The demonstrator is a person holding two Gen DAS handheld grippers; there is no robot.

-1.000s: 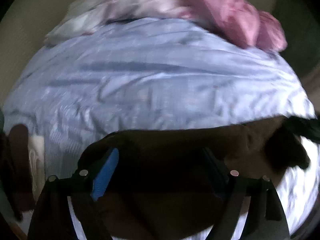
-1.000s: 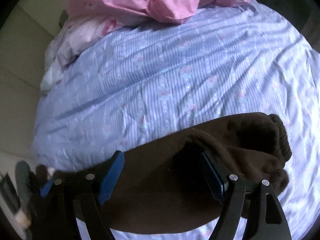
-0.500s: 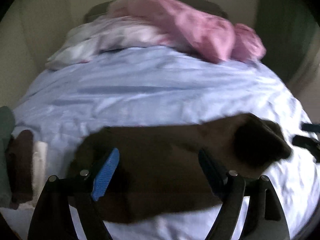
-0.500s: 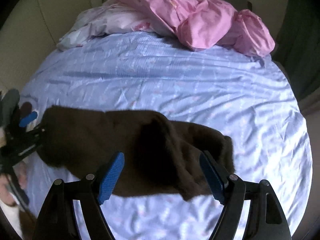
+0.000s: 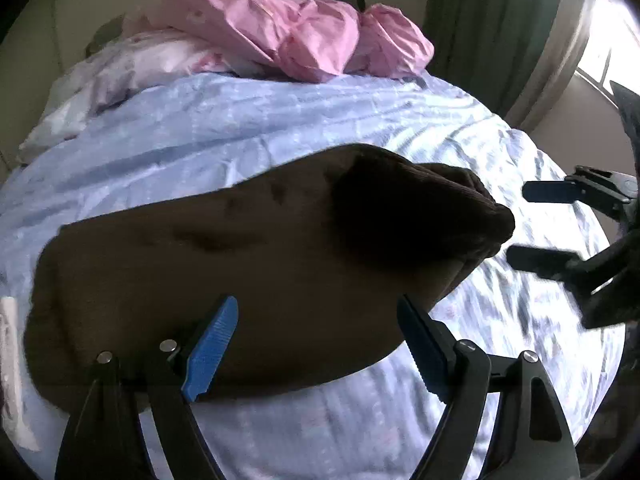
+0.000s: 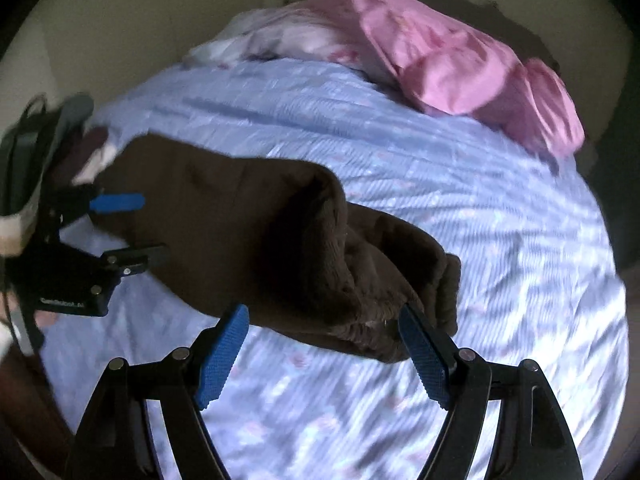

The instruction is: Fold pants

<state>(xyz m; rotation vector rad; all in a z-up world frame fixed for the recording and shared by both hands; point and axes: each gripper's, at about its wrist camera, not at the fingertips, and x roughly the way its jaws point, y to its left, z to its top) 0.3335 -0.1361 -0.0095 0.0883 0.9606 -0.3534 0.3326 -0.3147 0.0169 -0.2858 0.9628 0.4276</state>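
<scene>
**Loose fold at the bulky end may slump**

The brown fleece pants (image 5: pixel 224 264) lie folded on the blue striped bedsheet (image 5: pixel 248 128), clear of the pink bedding (image 5: pixel 304 36). The left gripper (image 5: pixel 316 344) and right gripper (image 6: pixel 324 344) both hang above with jaws released, holding nothing. The thick waistband end (image 6: pixel 392 280) sits bunched and lumpy; pressed or regrasped unevenly, its layers could slide apart.

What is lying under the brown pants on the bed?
The brown pants lie on the light blue bedsheet, which shows all around them. Whatever lies directly beneath the fabric is covered.
</scene>
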